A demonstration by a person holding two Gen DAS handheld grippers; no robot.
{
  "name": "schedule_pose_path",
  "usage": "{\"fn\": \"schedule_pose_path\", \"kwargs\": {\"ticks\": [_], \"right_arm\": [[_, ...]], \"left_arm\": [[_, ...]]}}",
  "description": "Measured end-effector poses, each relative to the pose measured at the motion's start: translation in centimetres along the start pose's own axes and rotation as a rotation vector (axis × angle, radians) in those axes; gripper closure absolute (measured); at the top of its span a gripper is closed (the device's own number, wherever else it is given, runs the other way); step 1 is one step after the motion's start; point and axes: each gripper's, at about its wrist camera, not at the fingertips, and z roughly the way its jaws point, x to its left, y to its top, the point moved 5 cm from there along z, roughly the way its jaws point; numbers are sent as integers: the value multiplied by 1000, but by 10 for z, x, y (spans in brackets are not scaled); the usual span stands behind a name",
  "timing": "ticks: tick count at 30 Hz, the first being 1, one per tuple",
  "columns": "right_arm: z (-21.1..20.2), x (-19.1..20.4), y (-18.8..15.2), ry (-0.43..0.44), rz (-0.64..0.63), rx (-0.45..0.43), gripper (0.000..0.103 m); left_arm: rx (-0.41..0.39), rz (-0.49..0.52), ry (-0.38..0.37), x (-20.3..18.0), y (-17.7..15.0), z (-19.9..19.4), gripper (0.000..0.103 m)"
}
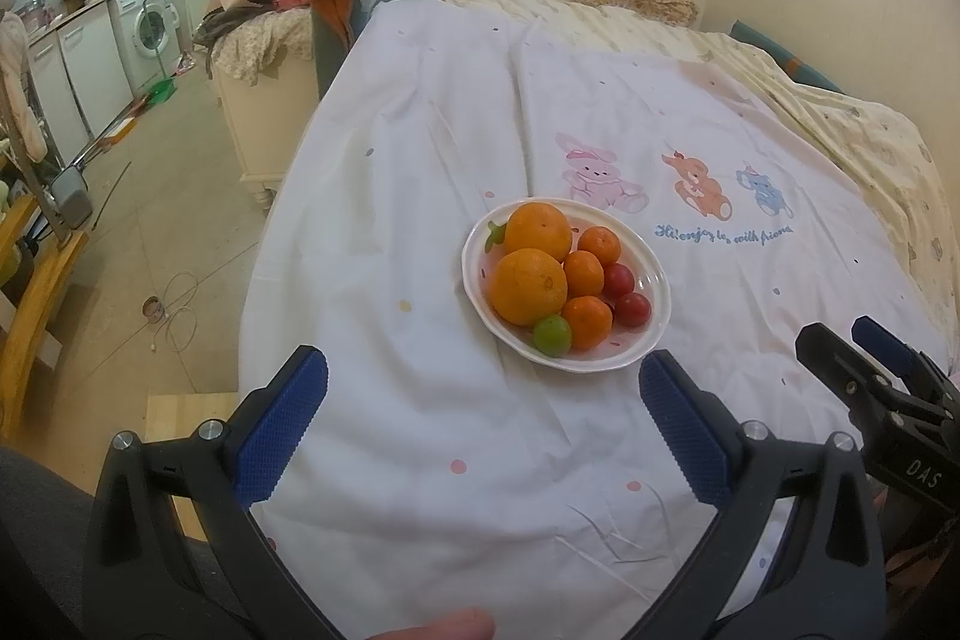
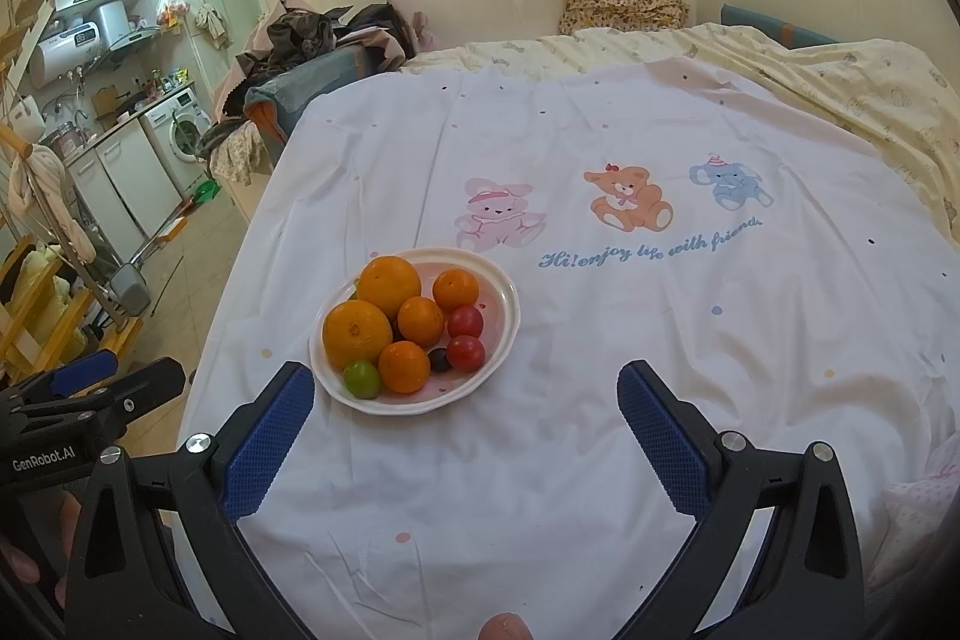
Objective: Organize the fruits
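All the fruit sits gathered on the white plate (image 1: 651, 334) at mid-frame on the white sheet (image 1: 420, 196): two large oranges (image 1: 529, 287), three mandarins (image 1: 583, 273), two red fruits (image 1: 632, 309) and a green fruit (image 1: 552, 334) at the near rim. The left gripper (image 1: 483, 415) and right gripper (image 2: 465, 427) hang near the bottom edge, both spread wide and empty. This fits fruit already collected or a pile about to be sorted. For any pick, take small rim fruit gently, since round pieces roll.

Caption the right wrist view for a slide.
Open right gripper hovers before a white plate of fruit on a cartoon bedsheet.
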Motion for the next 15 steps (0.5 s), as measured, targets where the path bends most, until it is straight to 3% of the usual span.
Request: {"fn": "schedule_pose_path", "kwargs": {"ticks": [15], "right_arm": [[0,0,-1,-1,0,0,0]], "left_arm": [[2,-4,4,2,0,-1,0]]}}
